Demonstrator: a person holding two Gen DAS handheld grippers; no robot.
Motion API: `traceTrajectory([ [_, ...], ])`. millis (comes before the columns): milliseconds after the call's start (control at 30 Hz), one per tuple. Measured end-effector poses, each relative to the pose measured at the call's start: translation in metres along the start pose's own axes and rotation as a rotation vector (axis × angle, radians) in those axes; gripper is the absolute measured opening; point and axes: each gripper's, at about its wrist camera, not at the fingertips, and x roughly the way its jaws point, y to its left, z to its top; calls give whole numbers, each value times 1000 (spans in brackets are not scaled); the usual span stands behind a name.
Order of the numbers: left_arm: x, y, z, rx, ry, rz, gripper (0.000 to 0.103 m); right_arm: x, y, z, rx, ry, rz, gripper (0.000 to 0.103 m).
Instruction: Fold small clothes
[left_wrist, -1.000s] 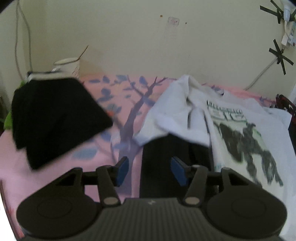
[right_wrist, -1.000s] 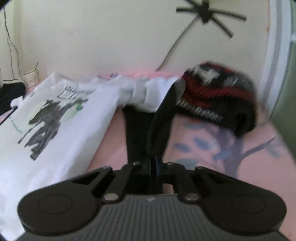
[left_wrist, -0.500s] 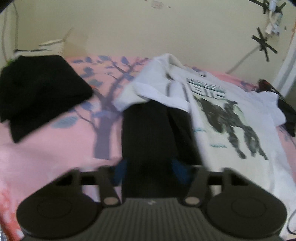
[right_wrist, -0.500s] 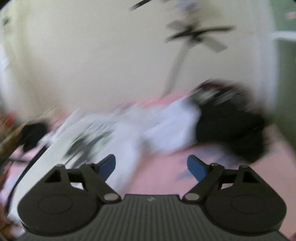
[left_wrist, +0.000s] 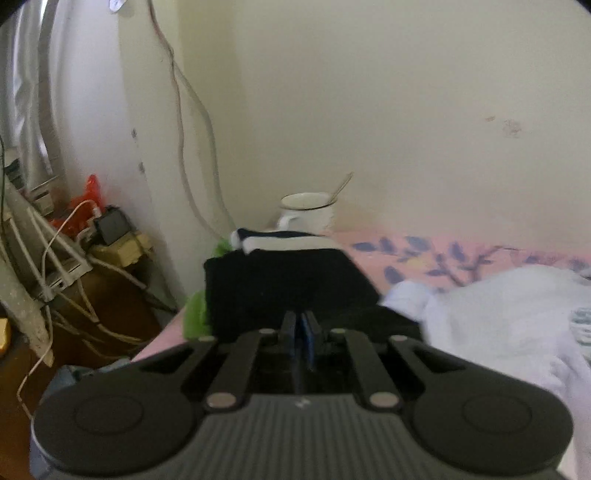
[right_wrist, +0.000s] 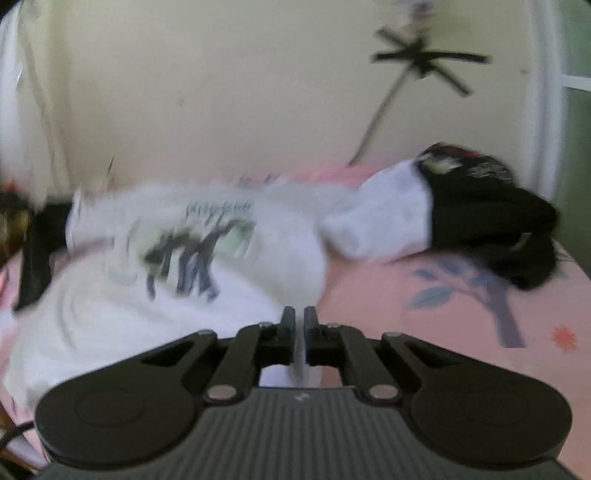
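Observation:
My left gripper (left_wrist: 302, 325) is shut on a black garment (left_wrist: 373, 319) that trails to the right over the pink bed sheet (left_wrist: 424, 254). Just beyond it lies a stack of folded dark clothes (left_wrist: 280, 280). My right gripper (right_wrist: 300, 321) is shut on the hem of a white printed T-shirt (right_wrist: 192, 258), which lies spread and rumpled on the pink sheet (right_wrist: 443, 325); the shirt also shows in the left wrist view (left_wrist: 498, 314).
A white mug (left_wrist: 306, 214) with a spoon stands by the wall behind the folded stack. A side table with cables and chargers (left_wrist: 74, 251) is left of the bed. A black and red garment pile (right_wrist: 491, 206) lies at the far right.
My left gripper closed on the black garment and swung left toward the folded stack. My right gripper, open half a second ago, closed on the T-shirt's hem.

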Motion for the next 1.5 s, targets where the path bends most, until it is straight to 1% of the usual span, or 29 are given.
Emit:
traceTrajectory([
  [33, -10, -2, -8, 21, 13, -59, 10, -6, -6, -2, 39, 20, 50, 44],
  [67, -21, -6, -20, 43, 36, -142, 13, -11, -9, -6, 55, 21, 62, 61],
  [200, -53, -30, -69, 106, 158, -413, 20, -18, -16, -25, 79, 83, 102, 62],
  [267, -66, -45, -93, 129, 219, -539, 26, -19, -18, -33, 105, 108, 124, 62],
  [300, -74, -54, -106, 141, 239, -587, 28, -21, -19, -38, 113, 120, 136, 63],
  [367, -81, -64, -124, 144, 279, -644, 38, -23, -16, -47, 120, 144, 163, 64],
  [400, -83, -68, -131, 144, 297, -667, 39, -24, -14, -51, 117, 153, 170, 64],
  [433, -85, -73, -139, 149, 315, -688, 38, -24, -9, -56, 108, 162, 183, 63],
  [467, -87, -77, -143, 161, 323, -705, 33, -23, -6, -60, 92, 174, 199, 48],
  [500, -92, -81, -147, 179, 321, -720, 23, -20, 1, -62, 64, 192, 202, 32],
  [533, -97, -85, -148, 196, 318, -730, 5, -18, 6, -64, 34, 202, 177, 0],
  [567, -104, -87, -148, 210, 312, -722, 4, -19, 10, -62, 16, 204, 157, 0],
  [633, -120, -80, -140, 210, 288, -720, 4, -32, 8, -51, 11, 170, 157, 0],
  [700, -146, -55, -125, 183, 252, -755, 4, -61, 5, -34, -31, 117, 153, 0],
  [767, -176, -31, -116, 180, 203, -762, 4, -88, 2, -21, -72, 103, 129, 0],
  [833, -195, -19, -118, 199, 200, -799, 7, -102, 2, -20, -128, 145, 116, 0],
  [900, -204, -17, -130, 225, 214, -836, 17, -101, 4, -24, -212, 212, 79, 0],
  [933, -204, -16, -135, 237, 203, -829, 30, -97, 4, -27, -251, 238, 56, 1],
  [967, -202, -13, -139, 242, 186, -807, 35, -92, 1, -27, -264, 233, 16, 20],
  [1000, -196, -10, -140, 228, 177, -770, 35, -88, -4, -24, -253, 207, -13, 41],
  [1033, -185, -4, -138, 186, 185, -717, 34, -85, -8, -19, -231, 169, -27, 60],
  [1067, -177, 5, -134, 143, 193, -676, 31, -82, -10, -12, -211, 148, -19, 56],
  [1133, -160, 27, -126, 43, 194, -593, 32, -72, -2, 7, -211, 118, 21, 57],
  [1200, -154, 49, -116, -38, 167, -522, 33, -60, 26, 26, -292, 82, 77, 57],
  [1300, -152, 82, -110, -138, 112, -445, 35, -30, 88, 53, -423, 49, 221, 57],
  [1333, -151, 90, -110, -159, 96, -421, 36, -16, 115, 61, -468, 44, 283, 57],
  [1400, -150, 103, -115, -182, 75, -378, 38, 12, 167, 70, -537, 48, 396, 62],
  [1433, -148, 108, -118, -191, 72, -367, 38, 29, 193, 73, -562, 55, 443, 69],
  [1500, -144, 119, -125, -215, 79, -363, 38, 71, 250, 73, -617, 93, 530, 72],
])
